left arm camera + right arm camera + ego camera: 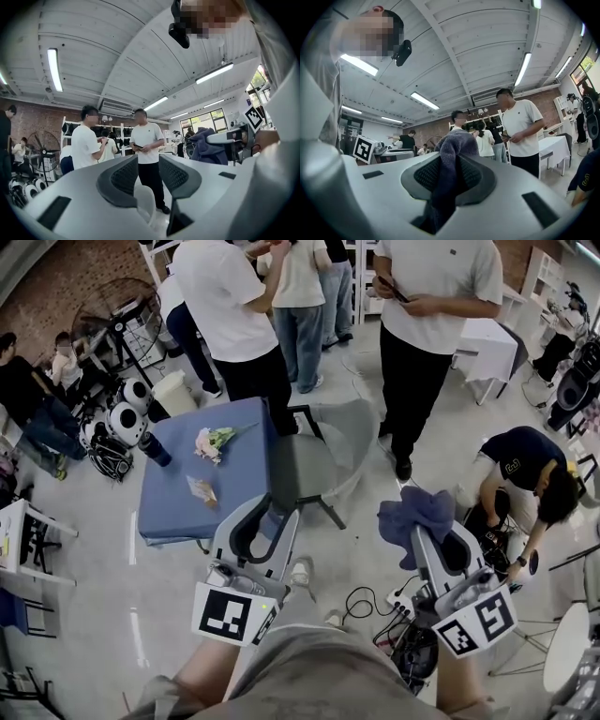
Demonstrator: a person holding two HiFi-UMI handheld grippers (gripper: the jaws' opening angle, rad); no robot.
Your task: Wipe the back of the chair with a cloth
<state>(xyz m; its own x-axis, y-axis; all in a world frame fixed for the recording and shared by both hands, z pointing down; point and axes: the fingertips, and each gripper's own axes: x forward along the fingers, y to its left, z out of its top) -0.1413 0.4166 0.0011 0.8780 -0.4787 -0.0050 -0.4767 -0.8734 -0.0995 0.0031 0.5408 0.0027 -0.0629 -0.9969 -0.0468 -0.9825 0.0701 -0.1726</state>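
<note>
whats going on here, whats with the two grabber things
A person holds a gripper in each hand. The right claw is clamped on a dark blue-grey cloth; the left claw is open and empty. The grey chair stands ahead, beside a blue-covered table, cloth not yet on it.

Left gripper (270, 512) & right gripper (427, 532): we log pale grey-white moulded shells, rounded contours. Inner jaw faces carry dark grey pads (123, 178) w/ fine mesh texture. Black rectangular slots (54, 212) sit on the shell tops. L marker cube (232, 612) & R marker cube (476, 620): black squares on white. Operator wears a light grey tee (323, 93), grey-khaki trousers (309, 671), white shoes (300, 571) and a black head cam (402, 51).
</note>
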